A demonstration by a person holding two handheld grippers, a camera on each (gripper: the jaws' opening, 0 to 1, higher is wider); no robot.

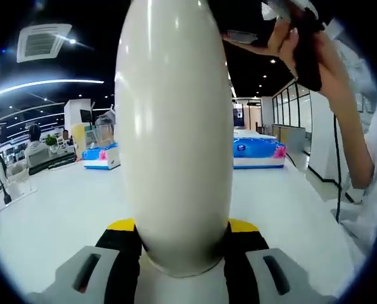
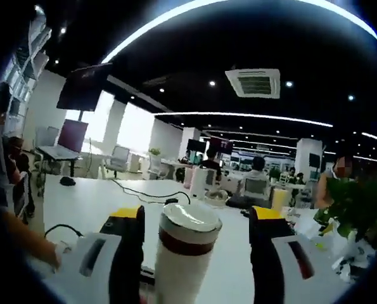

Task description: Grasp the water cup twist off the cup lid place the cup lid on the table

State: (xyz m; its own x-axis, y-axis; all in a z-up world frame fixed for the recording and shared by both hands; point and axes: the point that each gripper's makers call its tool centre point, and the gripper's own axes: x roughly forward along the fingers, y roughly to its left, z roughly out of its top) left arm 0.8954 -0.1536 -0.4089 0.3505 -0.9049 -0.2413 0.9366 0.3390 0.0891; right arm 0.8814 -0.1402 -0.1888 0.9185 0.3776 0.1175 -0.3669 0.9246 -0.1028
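- Left gripper: jaws clamped on the glossy cream-white cylindrical water cup, which rises straight up between them
- Right gripper: jaws apart — one on each side of the cup's top, not touching it
- The round off-white cup lid sits on the cup above a dark red band, midway between the right jaws
- White tabletop lies beyond the jaws

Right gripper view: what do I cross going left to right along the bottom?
Black cable → left jaw → water cup with its cup lid still on → right jaw → green plant.
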